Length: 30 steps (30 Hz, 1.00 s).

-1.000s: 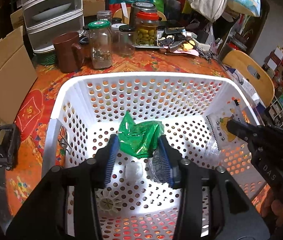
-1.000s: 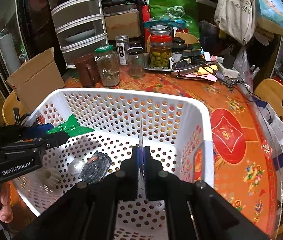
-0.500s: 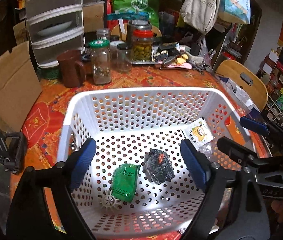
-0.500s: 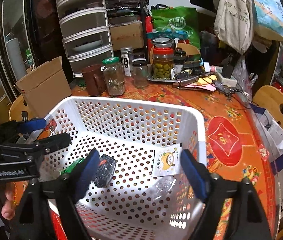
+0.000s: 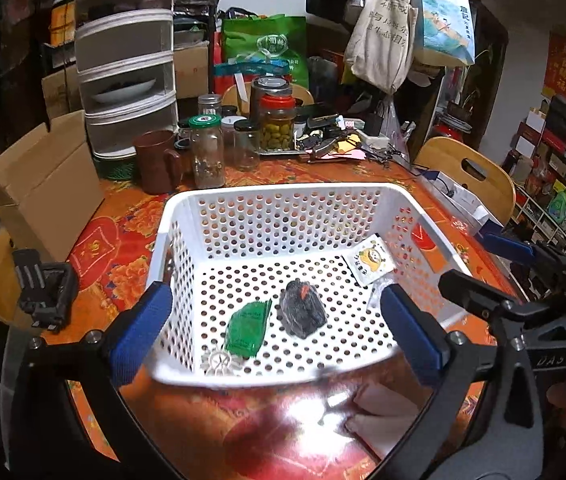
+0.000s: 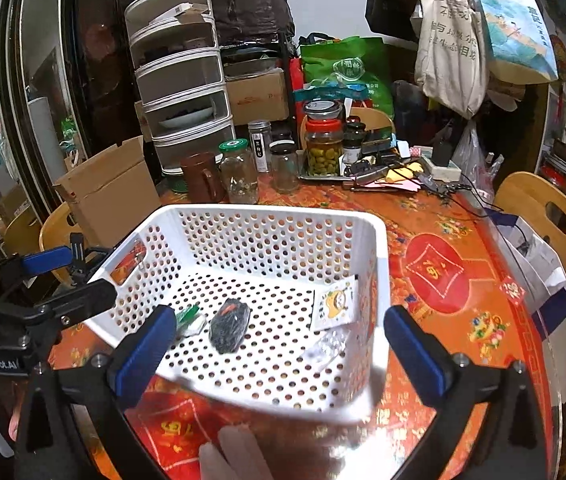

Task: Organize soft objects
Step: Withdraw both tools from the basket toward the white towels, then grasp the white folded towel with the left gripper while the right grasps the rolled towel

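Observation:
A white perforated basket [image 5: 279, 196] [image 6: 267, 216] stands on the red patterned table. Inside lie a green packet [image 5: 247, 328] [image 6: 187, 315], a black pouch [image 5: 302, 311] [image 6: 230, 330], a white cartoon sachet [image 5: 370, 261] [image 6: 334, 306], a clear wrapper [image 6: 325, 348] and a white gear-shaped piece [image 5: 221, 362]. My left gripper [image 5: 275, 334] is open wide and empty, above the basket's near rim. My right gripper [image 6: 279, 358] is open wide and empty, at the basket's near right corner. The right gripper also shows in the left wrist view [image 5: 499, 276], and the left gripper in the right wrist view [image 6: 67, 284].
Glass jars [image 5: 207, 152] [image 6: 323, 144], a brown mug [image 5: 157, 162] and a cluttered tray [image 5: 335, 140] stand behind the basket. A cardboard box [image 5: 39, 184] sits left, with a black clamp [image 5: 45, 292] near it. Wooden chairs [image 5: 467, 172] [image 6: 551, 216] stand right.
Both grippers opened, let go of the green packet and the sachet into the basket, and pulled back and up out of it.

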Each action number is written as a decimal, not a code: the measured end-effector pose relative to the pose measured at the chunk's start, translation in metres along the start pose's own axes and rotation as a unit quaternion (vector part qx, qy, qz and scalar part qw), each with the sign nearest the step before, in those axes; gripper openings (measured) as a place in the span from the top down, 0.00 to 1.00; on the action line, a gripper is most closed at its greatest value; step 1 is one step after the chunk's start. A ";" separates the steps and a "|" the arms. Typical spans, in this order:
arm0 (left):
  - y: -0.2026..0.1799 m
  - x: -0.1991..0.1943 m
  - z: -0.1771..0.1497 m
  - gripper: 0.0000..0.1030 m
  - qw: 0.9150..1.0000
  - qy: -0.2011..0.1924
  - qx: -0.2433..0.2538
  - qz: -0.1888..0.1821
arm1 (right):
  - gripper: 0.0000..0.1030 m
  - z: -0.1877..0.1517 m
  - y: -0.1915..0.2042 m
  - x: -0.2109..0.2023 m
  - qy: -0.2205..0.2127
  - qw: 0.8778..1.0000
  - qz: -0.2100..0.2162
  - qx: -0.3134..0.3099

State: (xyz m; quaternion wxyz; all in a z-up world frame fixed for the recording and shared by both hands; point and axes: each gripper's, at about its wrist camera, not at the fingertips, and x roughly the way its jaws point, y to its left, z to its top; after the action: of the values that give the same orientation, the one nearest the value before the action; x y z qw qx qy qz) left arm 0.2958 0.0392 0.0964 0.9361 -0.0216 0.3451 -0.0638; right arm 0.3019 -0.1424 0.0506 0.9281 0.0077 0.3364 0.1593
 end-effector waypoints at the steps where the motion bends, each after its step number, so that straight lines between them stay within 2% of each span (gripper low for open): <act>1: -0.001 -0.007 -0.004 0.00 1.000 -0.002 -0.001 0.002 | 0.00 -0.002 0.000 -0.003 -0.001 1.000 0.000 0.000; 9: 0.002 -0.058 -0.050 0.00 0.999 -0.025 -0.015 -0.014 | 0.00 -0.035 -0.001 -0.051 -0.022 1.000 0.001 0.002; 14: -0.003 -0.075 -0.095 0.00 0.999 -0.030 -0.010 -0.014 | 0.00 -0.065 -0.002 -0.071 -0.024 1.000 0.003 0.004; 18: -0.010 -0.066 -0.133 0.00 1.000 -0.016 -0.017 -0.020 | 0.00 -0.099 -0.004 -0.090 -0.043 0.999 0.009 0.019; 23: -0.027 -0.046 -0.177 0.00 0.999 0.023 -0.017 -0.043 | 0.00 -0.138 -0.007 -0.092 -0.031 0.999 0.014 0.034; 30: -0.066 -0.022 -0.212 0.00 0.997 0.051 0.017 -0.058 | 0.00 -0.178 -0.022 -0.084 -0.017 0.998 0.009 0.067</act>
State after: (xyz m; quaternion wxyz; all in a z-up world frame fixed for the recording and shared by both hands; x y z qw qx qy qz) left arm 0.1353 -0.0223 -0.0452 0.9122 -0.0226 0.3895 -0.1251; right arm 0.1360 -0.2049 -0.0378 0.9295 0.0759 0.3308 0.1443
